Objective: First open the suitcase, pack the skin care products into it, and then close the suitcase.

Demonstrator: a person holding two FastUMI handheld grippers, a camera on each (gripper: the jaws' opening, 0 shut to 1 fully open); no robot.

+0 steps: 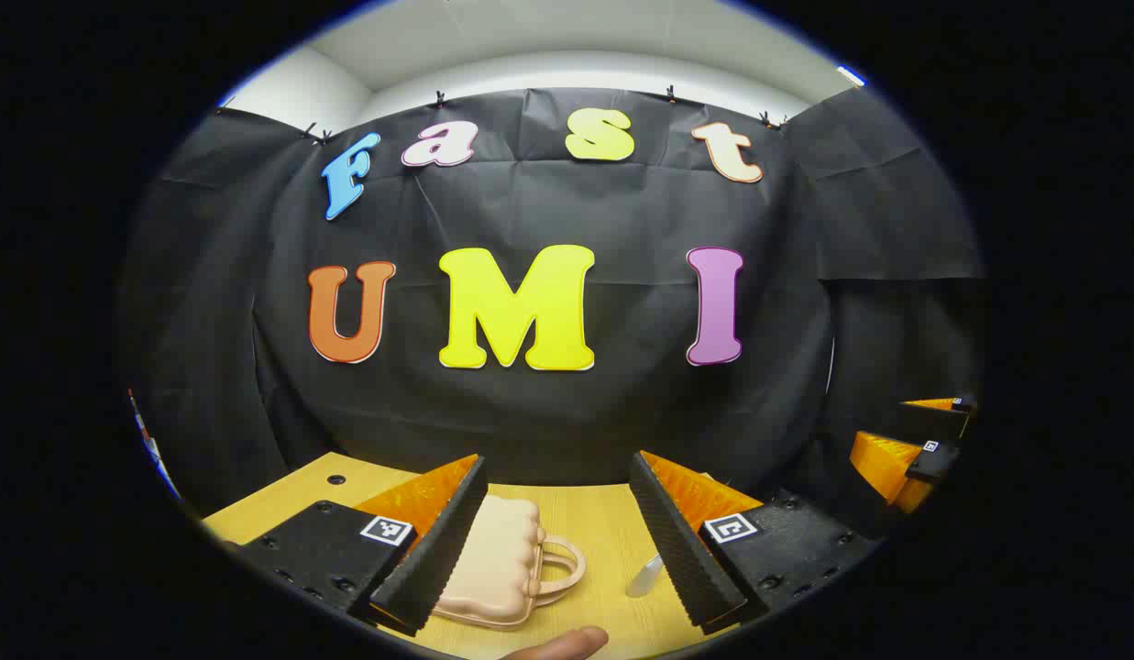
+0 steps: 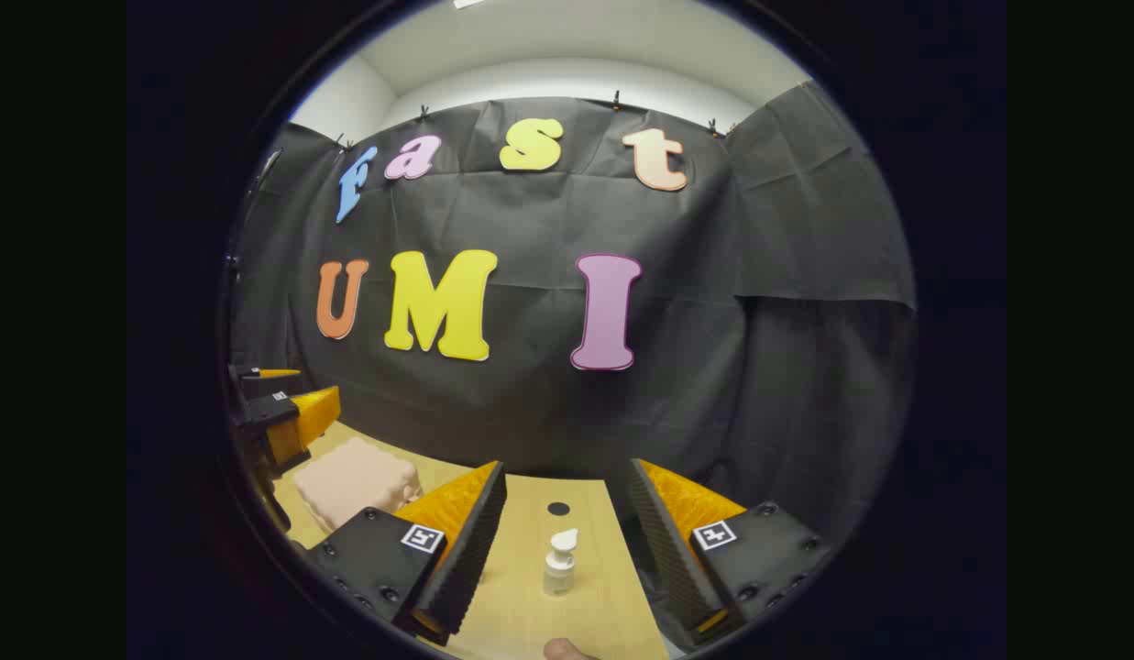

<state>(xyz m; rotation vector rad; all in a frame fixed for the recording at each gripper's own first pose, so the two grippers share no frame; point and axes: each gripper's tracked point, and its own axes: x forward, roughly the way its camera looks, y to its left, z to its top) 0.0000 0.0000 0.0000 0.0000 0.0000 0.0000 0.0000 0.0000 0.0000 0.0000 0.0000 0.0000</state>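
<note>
Lying shut on the worktop point(image 1: 612, 522), the suitcase point(image 1: 493, 568) sits just ahead of the left gripper point(image 1: 557, 541), handle toward its right finger. The pump bottle point(image 2: 559, 564) stands upright ahead of the right gripper point(image 2: 567, 541). Both fingers pairs gape wide, empty.

The table point(image 1: 612, 522) looks like pale wood, smooth and matt, with a faint grain. The suitcase point(image 1: 493, 564) looks like moulded plastic, smooth, with a soft sheen; its lid is ribbed and its handle point(image 1: 567, 564) is of the same stuff. The bottle point(image 2: 559, 561) looks like clear plastic, glossy, with an opaque plastic pump on top. The wall point(image 1: 548, 412) is cloth, matt and creased. The left gripper point(image 1: 559, 536) has fingers point(image 1: 443, 545) faced with ribbed, matt pads that look like foam or rubber, and bodies of matt plastic. The right gripper point(image 2: 567, 541) looks the same.
</note>
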